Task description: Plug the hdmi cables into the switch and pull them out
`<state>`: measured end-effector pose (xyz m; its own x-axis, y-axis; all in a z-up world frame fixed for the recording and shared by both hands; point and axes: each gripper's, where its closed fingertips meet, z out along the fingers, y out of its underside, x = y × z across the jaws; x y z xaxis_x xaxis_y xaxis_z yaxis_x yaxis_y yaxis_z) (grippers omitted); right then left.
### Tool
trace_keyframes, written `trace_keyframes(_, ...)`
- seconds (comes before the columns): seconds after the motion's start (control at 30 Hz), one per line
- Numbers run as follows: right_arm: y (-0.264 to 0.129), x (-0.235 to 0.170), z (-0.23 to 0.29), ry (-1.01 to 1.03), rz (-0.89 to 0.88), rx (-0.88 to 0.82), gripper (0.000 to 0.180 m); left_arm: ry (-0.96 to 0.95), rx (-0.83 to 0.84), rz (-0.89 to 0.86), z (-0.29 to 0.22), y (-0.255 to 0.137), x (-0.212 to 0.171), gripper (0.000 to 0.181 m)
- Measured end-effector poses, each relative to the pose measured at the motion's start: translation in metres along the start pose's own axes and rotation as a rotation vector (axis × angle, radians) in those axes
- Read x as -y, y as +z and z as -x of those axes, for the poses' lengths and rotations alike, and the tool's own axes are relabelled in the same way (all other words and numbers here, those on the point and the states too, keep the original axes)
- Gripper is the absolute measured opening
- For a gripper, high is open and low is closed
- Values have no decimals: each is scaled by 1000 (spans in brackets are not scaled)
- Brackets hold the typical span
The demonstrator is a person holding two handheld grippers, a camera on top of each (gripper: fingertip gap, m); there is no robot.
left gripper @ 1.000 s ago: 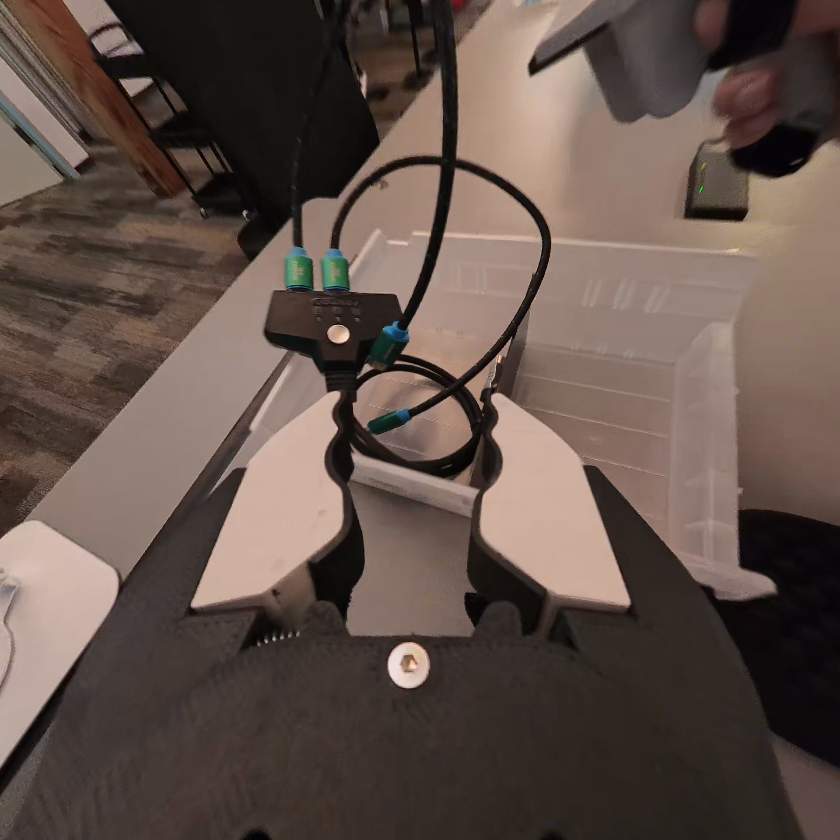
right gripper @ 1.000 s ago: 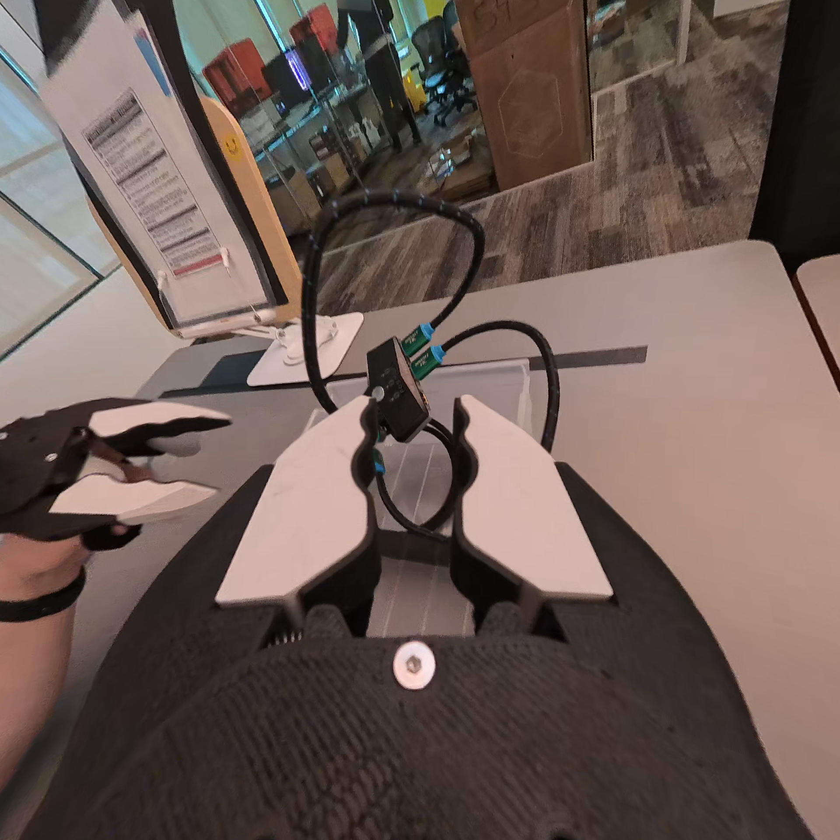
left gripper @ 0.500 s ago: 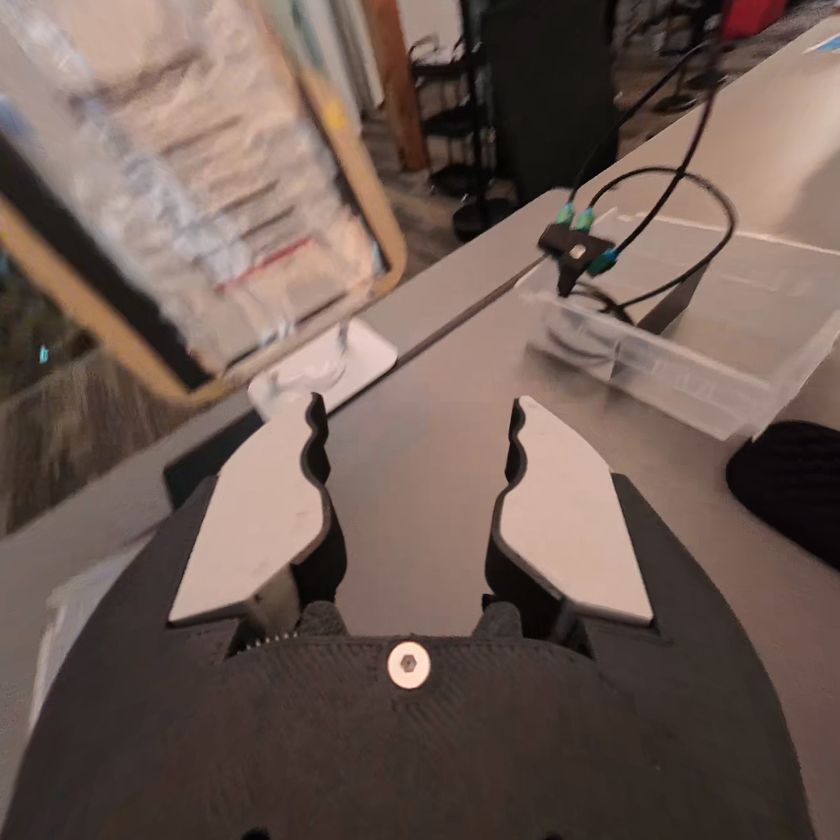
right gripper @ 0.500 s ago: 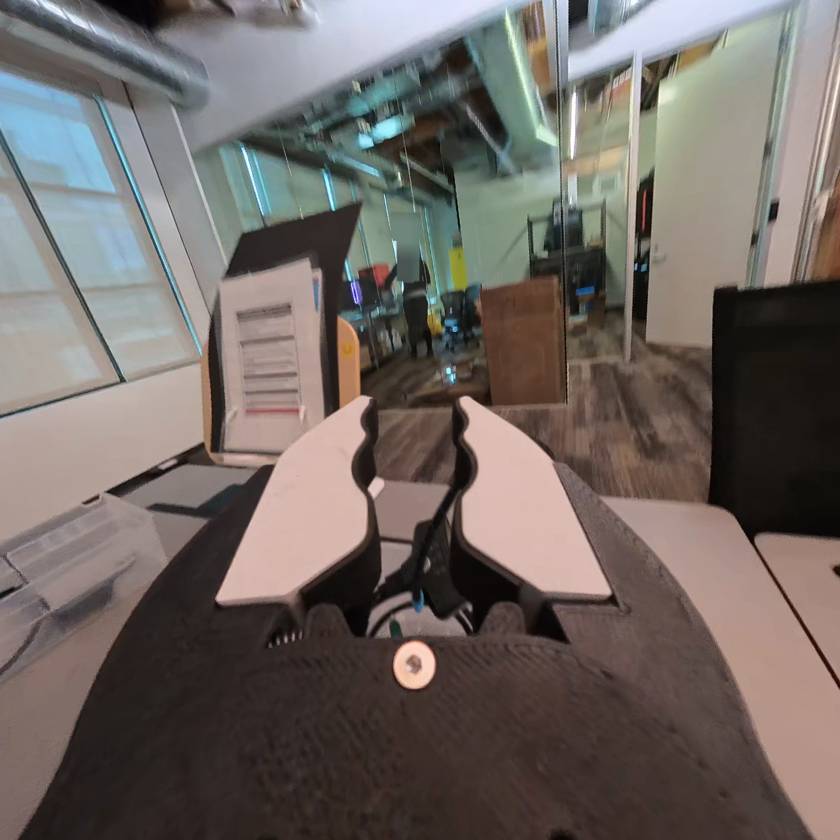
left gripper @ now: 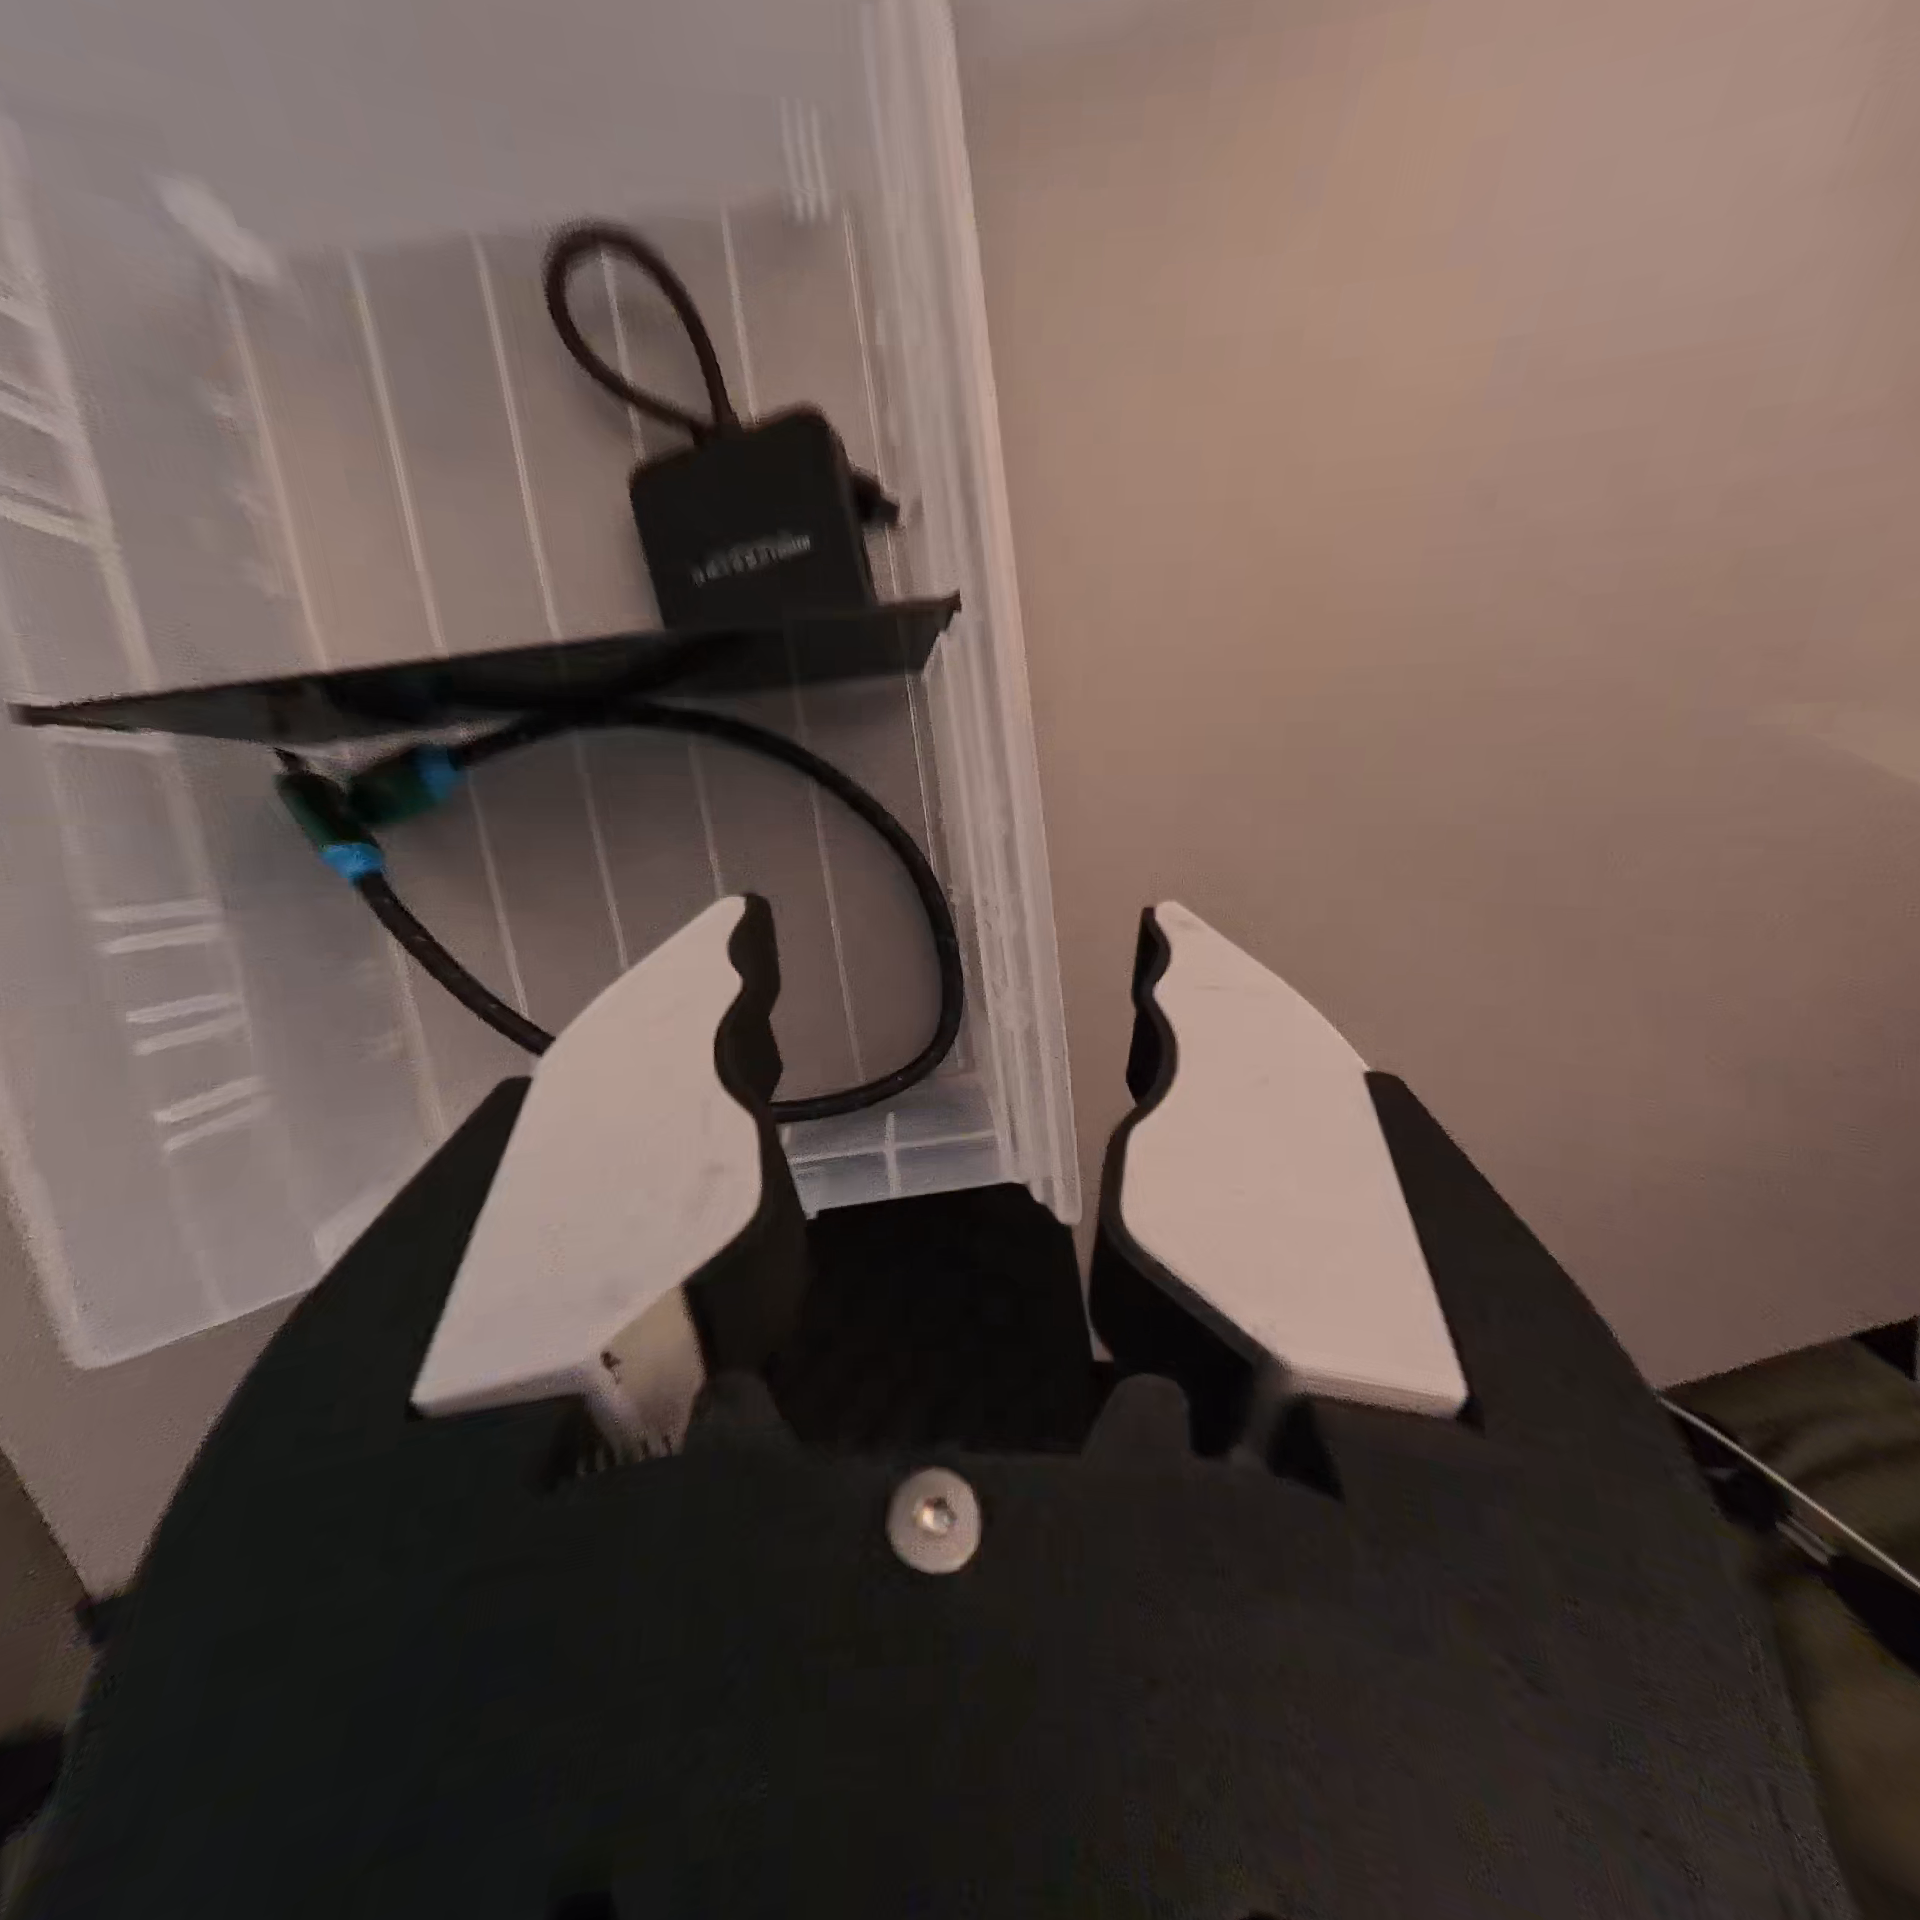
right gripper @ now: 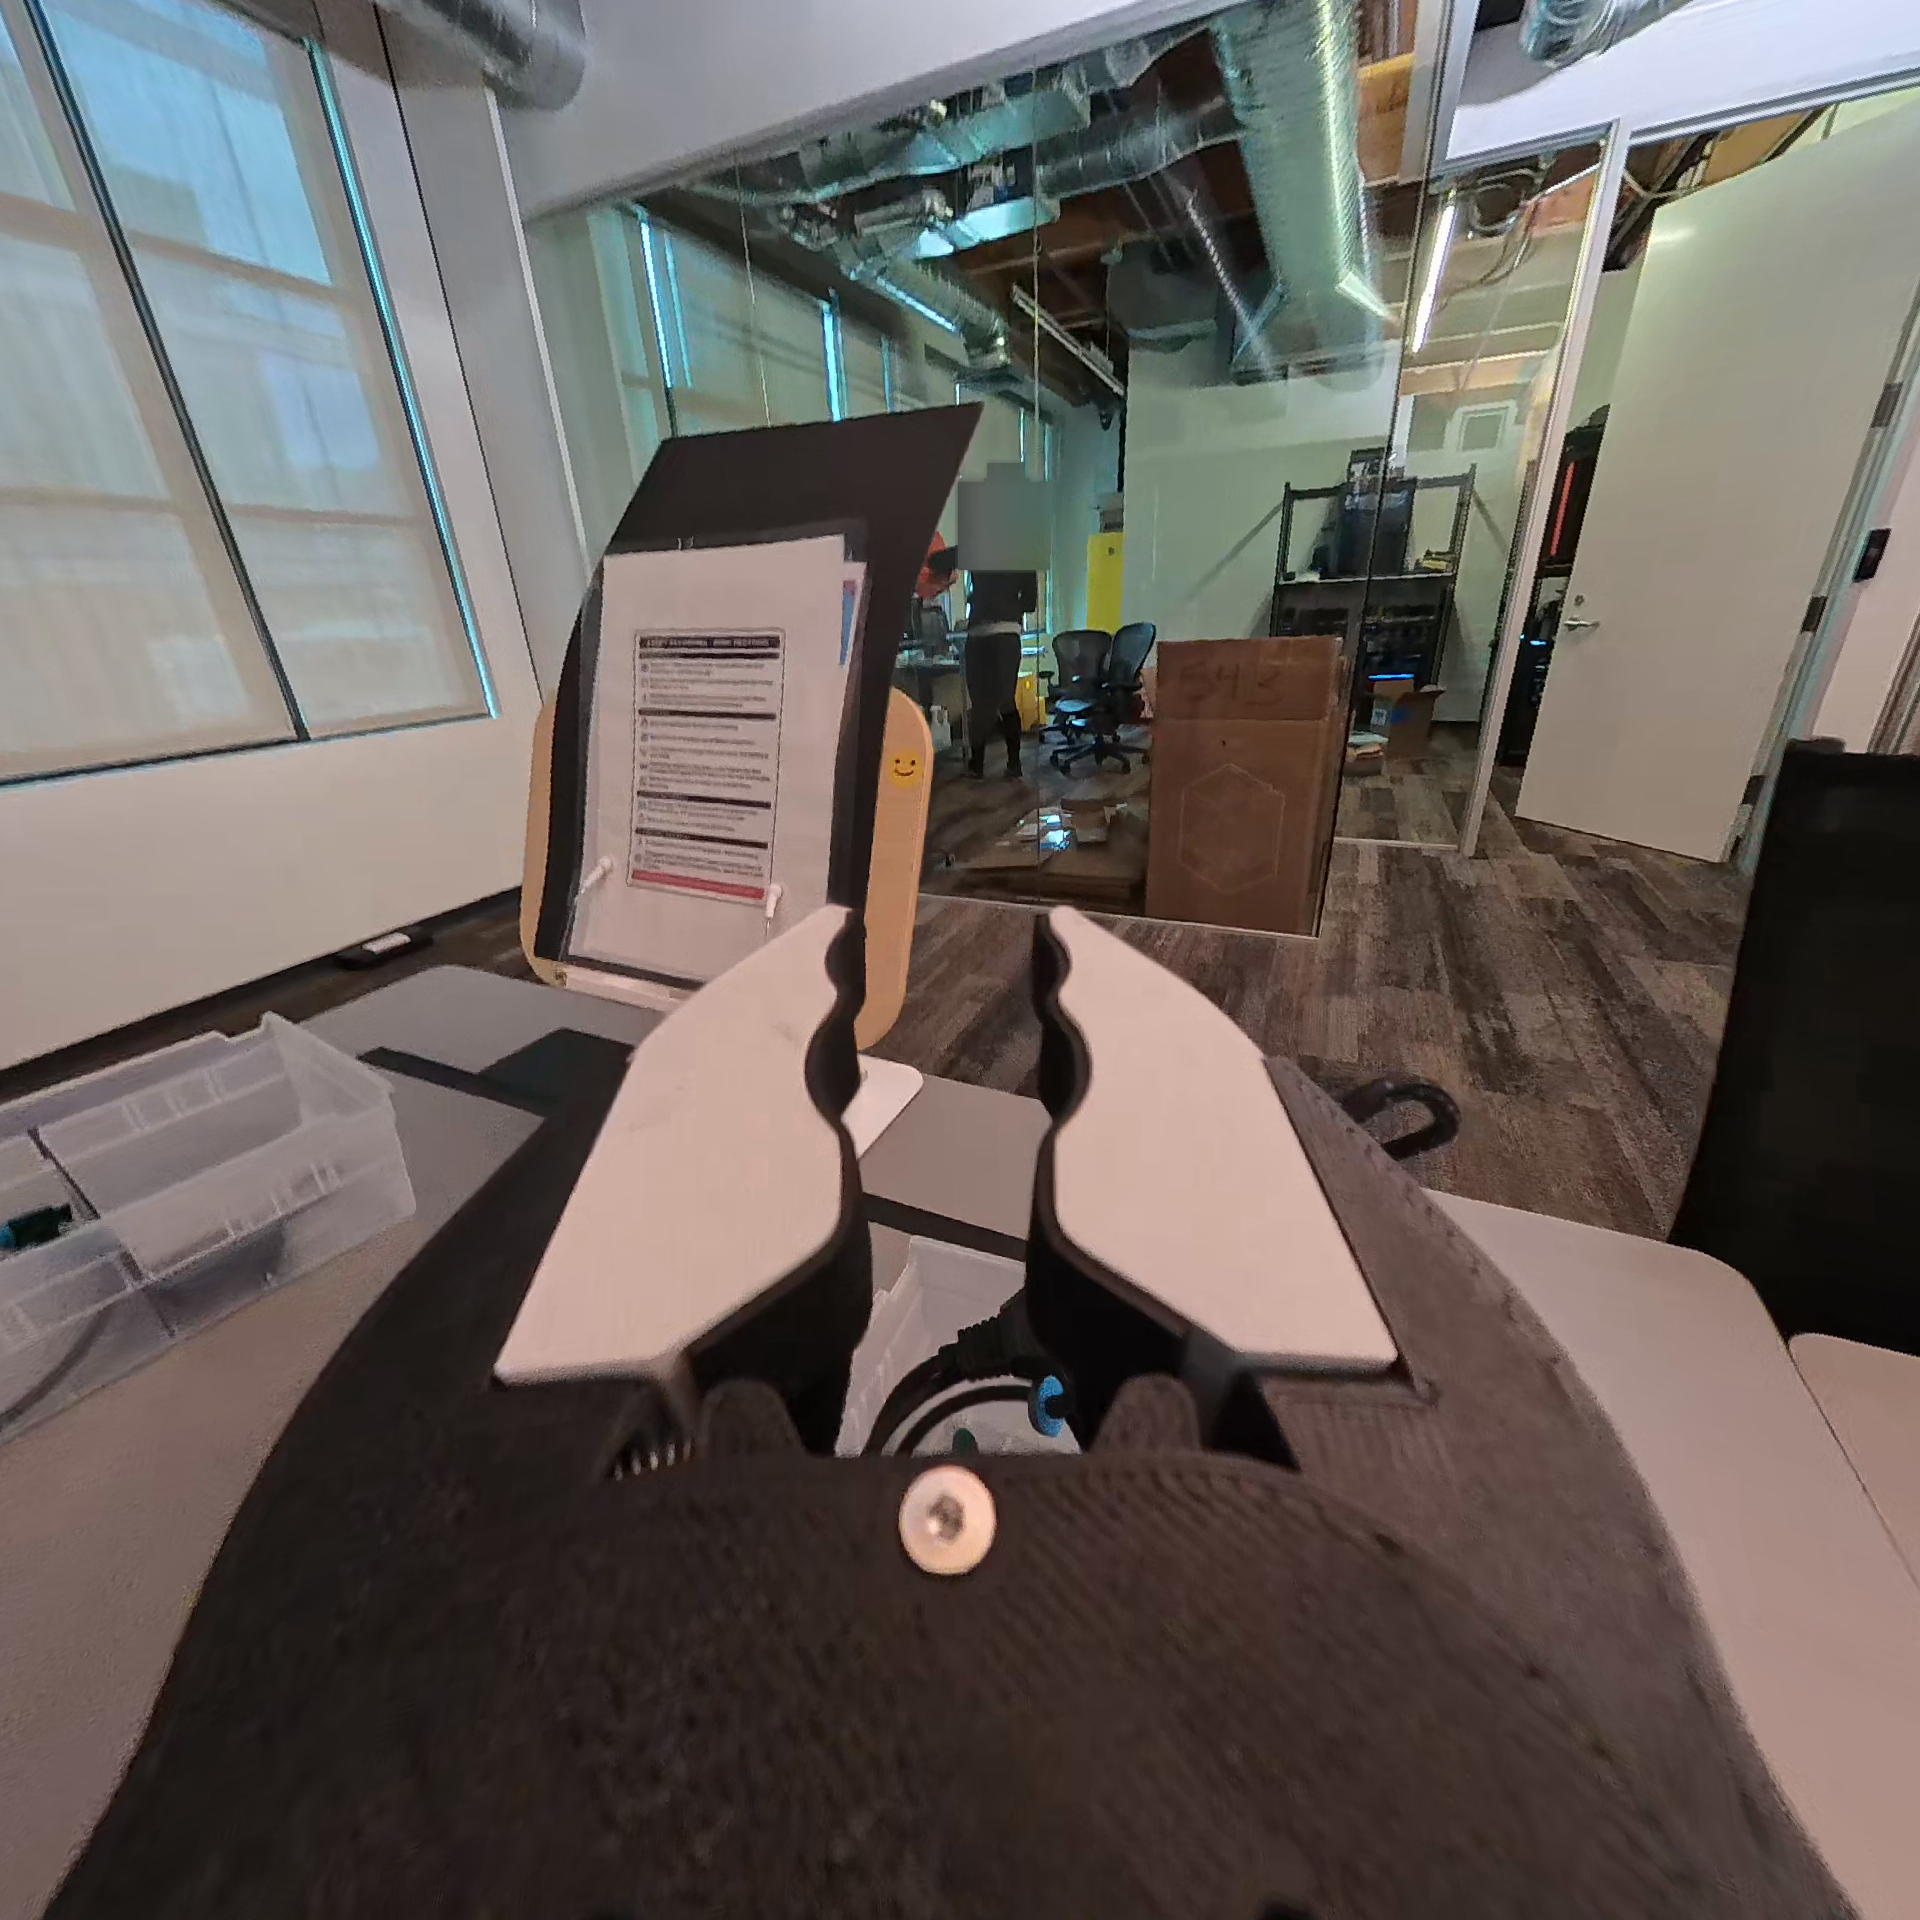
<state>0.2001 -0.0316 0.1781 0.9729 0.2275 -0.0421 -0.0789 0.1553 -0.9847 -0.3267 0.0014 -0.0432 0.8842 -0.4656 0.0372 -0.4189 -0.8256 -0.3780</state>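
You're holding the left gripper (left gripper: 951,914) with its jaws spread wide, gripping nothing, and hovering it over the near corner of a clear bin (left gripper: 997,727). The switch (left gripper: 750,525) is lying flat inside that bin, well ahead of the jaws and a bit left of the gap, on the far side of a black divider (left gripper: 499,665) crossing the bin. A thin lead (left gripper: 634,312) is looping off the switch's far end. On the near side of the divider, two cable plugs (left gripper: 343,810) with green and blue collars are sitting ahead-left of the left finger, and one cable (left gripper: 904,883) is curving round toward the jaws and passing behind the left fingertip (left gripper: 665,997); blur is hiding whether the plugs are seated in the switch. You're pointing the right gripper (right gripper: 945,935) up into the room, its jaws standing at a narrow gap with nothing between the tips. Low between the finger roots, a cable with a blue collar (right gripper: 1049,1403) is showing inside a clear tray (right gripper: 914,1309) beneath the gripper. A second clear bin (right gripper: 208,1153) is sitting far left of the jaws, and a sign stand (right gripper: 717,758) is standing straight ahead on the table (right gripper: 1621,1382).
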Motion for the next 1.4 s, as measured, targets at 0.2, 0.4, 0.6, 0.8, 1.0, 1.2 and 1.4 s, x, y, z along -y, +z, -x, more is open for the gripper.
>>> trace_keyframes(0.2,7,2,10,-122,4,-27,31,-160,-212,241,-14,42,-15,28)
trace_keyframes(0.4,8,1,12,-113,6,-14,31,-147,-202,234,-18,50,-1,17)
trace_keyframes(0.6,3,3,7,-100,-3,-24,31,-116,-237,138,-19,39,12,17)
trace_keyframes(0.8,-3,11,1,-74,-53,-28,31,-409,-29,-300,66,-38,4,21)
trace_keyframes(1.0,-3,7,-1,-87,-33,-41,31,-571,-93,-57,95,11,-42,37)
trace_keyframes(1.2,-4,8,0,-88,-35,-42,31,-575,-111,84,98,43,-55,32)
trace_keyframes(1.4,-3,5,-2,-83,-24,-41,31,-579,-151,168,95,62,-62,29)
